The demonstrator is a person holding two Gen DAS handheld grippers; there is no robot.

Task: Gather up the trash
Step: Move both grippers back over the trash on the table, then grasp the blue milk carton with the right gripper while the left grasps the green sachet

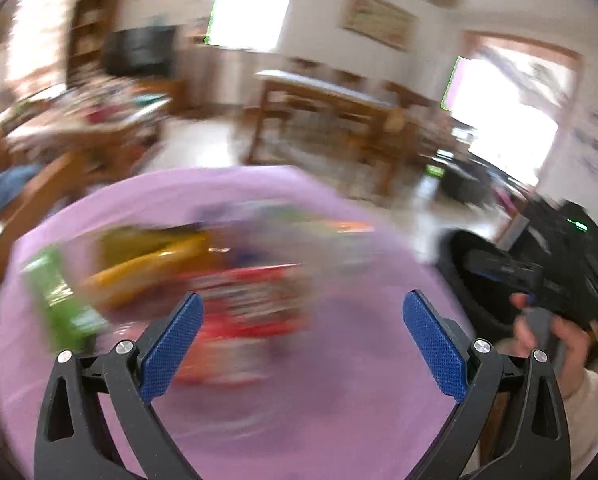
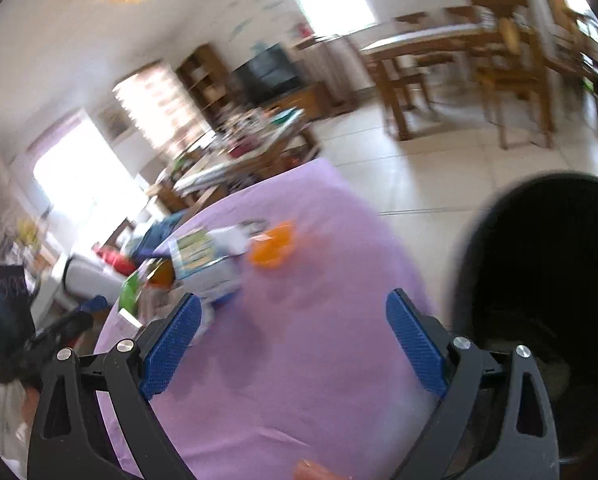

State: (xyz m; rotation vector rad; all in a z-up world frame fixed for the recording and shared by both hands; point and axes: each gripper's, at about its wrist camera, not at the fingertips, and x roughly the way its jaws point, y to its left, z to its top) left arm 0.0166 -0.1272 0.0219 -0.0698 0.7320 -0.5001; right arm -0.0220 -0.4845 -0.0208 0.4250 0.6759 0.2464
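Fingers (image 1: 433,344) of both grippers gape wide, empty, above blurred wrappers (image 1: 235,300), seemingly, on purple cloth (image 2: 299,380).

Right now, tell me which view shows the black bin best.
Right wrist: the bin fills its right side, open mouth visible beside the purple table. Left wrist shows only a blurred sliver behind the right hand.

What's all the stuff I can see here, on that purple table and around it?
Purple tablecloth: one, covers the round table.
Orange plastic piece: one, far side of the cloth.
Blue-and-white printed carton: one, lying beside the orange piece.
Green packet: one, left edge of the cloth.
Yellow wrapper: one, behind the green packet.
Red printed wrapper: one, blurred, middle of the cloth.
Black bin: one, right of the table.
Left claw: open, empty.
Right claw: open, empty.
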